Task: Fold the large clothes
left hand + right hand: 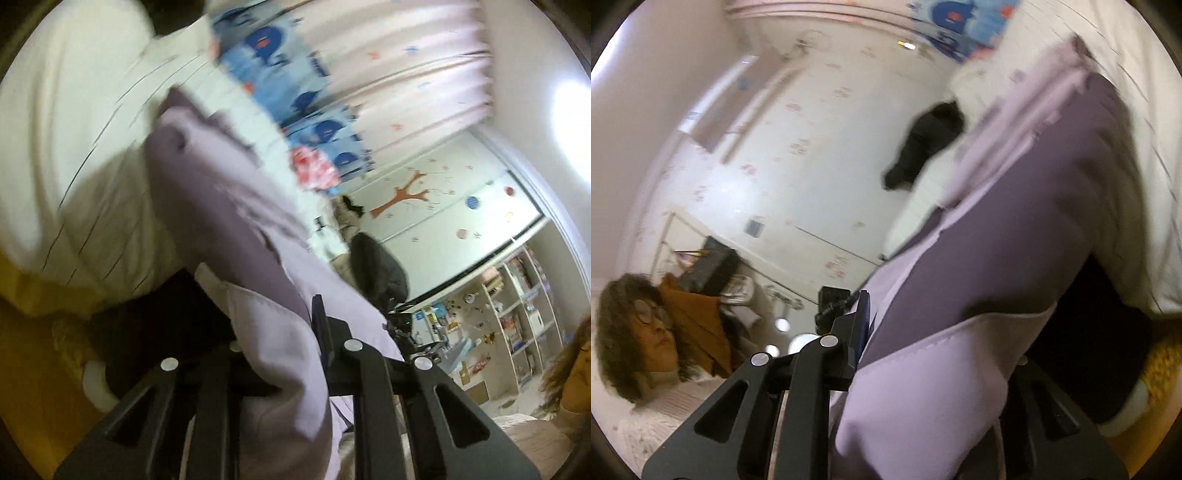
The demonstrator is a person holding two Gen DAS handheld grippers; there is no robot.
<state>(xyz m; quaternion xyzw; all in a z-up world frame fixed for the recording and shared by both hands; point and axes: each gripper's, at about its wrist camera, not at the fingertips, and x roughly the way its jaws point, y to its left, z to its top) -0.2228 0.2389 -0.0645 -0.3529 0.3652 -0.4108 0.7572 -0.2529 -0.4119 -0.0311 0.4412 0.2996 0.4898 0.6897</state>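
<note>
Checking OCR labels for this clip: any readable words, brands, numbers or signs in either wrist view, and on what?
None readable.
Blue patterned fabric: cartoon shapes, no legible lettering, motion-blurred.
Shelf items: packaging too small and blurred to read.
Lilac garment: no visible label or print.

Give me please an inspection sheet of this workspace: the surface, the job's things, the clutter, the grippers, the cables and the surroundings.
Surface: white bedding with thin dark lines, lying behind the garment.
Job's things: one lilac and purple garment, lifted and stretched between both grippers; also seen from the right wrist.
Clutter: a dark item of clothing on the white bedding; a blue patterned cloth further off.
Grippers: left gripper shut on the garment; right gripper shut on the garment, cloth covering one finger.
Cables: nothing seen.
Surroundings: pale curtain, wardrobe with a tree decal, open shelves, a person with glasses. Both views are tilted and blurred.
</note>
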